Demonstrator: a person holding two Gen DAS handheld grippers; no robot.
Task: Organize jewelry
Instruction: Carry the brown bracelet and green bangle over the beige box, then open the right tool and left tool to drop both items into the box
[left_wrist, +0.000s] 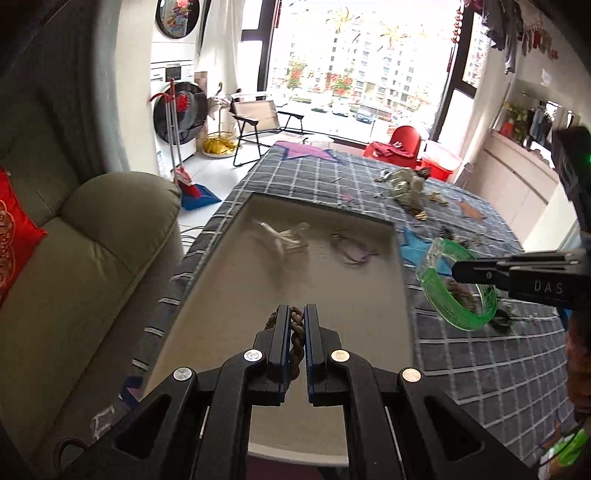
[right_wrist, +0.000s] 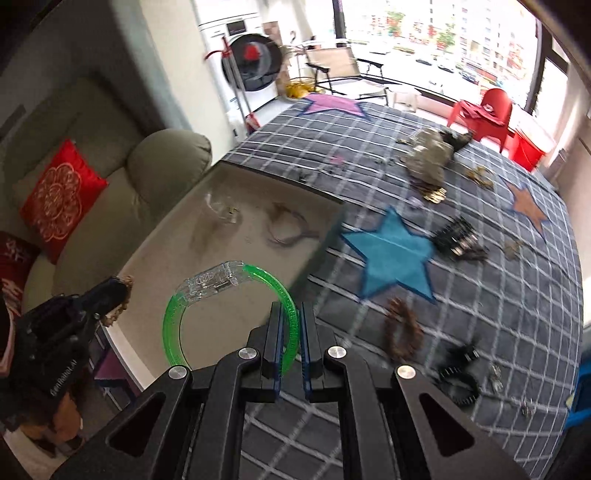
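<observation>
My left gripper is shut on a brown braided bracelet and holds it above the near part of a beige tray. The tray holds a clear piece and a purple cord piece at its far end. My right gripper is shut on a green translucent bangle with a clear clasp, held over the tray's right edge. In the left wrist view the bangle and the right gripper show at the right. The left gripper shows at the left in the right wrist view.
A grey checked cloth with stars covers the table. On it lie a brown bracelet, black hair clips, a dark comb piece, gold bits and a crumpled pouch. A sofa stands left.
</observation>
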